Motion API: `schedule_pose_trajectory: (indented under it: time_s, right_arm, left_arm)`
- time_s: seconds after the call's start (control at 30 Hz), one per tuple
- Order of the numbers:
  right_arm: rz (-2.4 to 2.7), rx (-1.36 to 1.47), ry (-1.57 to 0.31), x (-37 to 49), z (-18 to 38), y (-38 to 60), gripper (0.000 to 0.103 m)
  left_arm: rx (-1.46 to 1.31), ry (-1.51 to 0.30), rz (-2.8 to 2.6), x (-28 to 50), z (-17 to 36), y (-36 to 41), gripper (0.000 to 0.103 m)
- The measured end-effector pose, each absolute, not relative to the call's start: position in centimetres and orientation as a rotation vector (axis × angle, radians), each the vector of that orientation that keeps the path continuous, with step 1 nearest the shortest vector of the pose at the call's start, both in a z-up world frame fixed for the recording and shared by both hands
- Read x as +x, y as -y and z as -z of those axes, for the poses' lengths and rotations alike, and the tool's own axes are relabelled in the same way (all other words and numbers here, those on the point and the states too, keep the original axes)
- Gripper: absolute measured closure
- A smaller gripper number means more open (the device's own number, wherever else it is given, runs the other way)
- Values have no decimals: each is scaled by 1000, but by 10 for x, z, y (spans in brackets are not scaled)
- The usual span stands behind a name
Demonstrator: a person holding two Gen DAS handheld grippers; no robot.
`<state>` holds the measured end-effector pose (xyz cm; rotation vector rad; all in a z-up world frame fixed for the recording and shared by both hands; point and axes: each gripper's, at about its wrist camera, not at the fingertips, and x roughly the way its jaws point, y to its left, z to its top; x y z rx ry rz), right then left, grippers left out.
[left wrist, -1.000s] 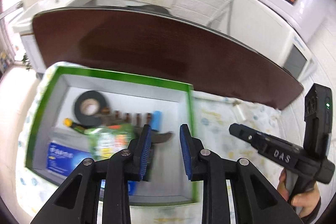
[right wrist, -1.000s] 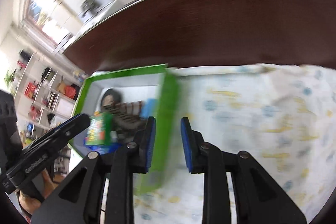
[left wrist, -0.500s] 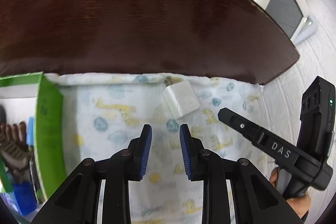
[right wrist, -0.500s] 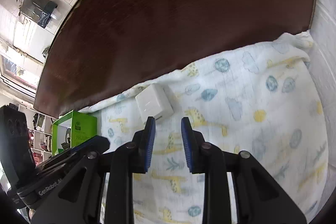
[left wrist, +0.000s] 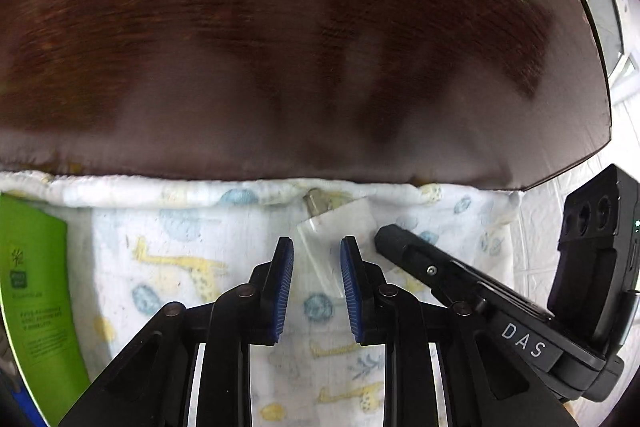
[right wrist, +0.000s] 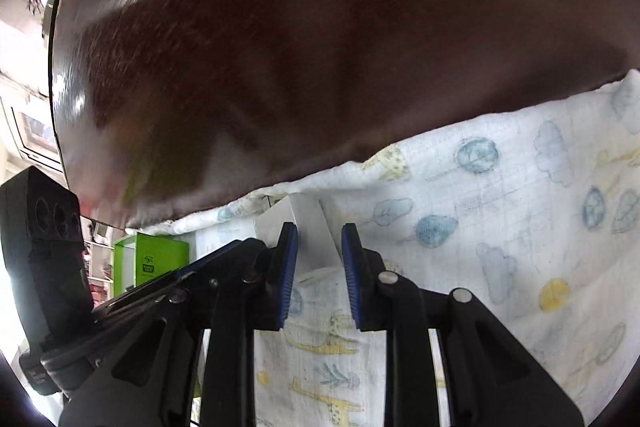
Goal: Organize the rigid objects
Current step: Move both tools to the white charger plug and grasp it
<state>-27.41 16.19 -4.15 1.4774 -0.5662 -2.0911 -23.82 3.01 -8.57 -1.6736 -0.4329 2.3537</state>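
A white charger block [left wrist: 334, 233] lies on the giraffe-print cloth [left wrist: 180, 247] near its far edge, its metal plug [left wrist: 314, 201] pointing at the dark wood. My left gripper [left wrist: 316, 255] hangs just over it, jaws narrow and closing, with the block showing in the gap below the pads and no press visible. The right gripper [left wrist: 384, 233] comes in from the right, its tip at the block's right side. In the right wrist view the charger [right wrist: 308, 223] sits between the closing fingertips of the right gripper [right wrist: 318, 247]. The left gripper [right wrist: 244, 247] stands beside it.
A green box [left wrist: 36, 287] stands at the left on the cloth, also the green box [right wrist: 152, 255] in the right wrist view. Dark brown tabletop [left wrist: 320, 47] lies beyond the cloth's far edge. A white wall runs along the right.
Both grippers have swung right, away from the green box, and dropped toward the cloth. The white charger, earlier ahead of the fingers, now sits at both sets of fingertips.
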Motion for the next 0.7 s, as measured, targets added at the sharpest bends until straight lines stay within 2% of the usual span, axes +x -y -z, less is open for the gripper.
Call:
schedule_pose_trajectory:
  time_s: [0.17, 0.3, 0.7]
  right_arm:
    - [1989, 1486, 657, -278, 50, -175, 83]
    - [2006, 1475, 612, -273, 46, -173, 81]
    - [2017, 1476, 548, -246, 33, -166, 82]
  left_arm:
    - [-1654, 552, -2286, -239, 91, -22, 84]
    - [-1635, 592, -2261, -235, 96, -14, 84]
    - [-1626, 532, -2261, -206, 84, 7, 87]
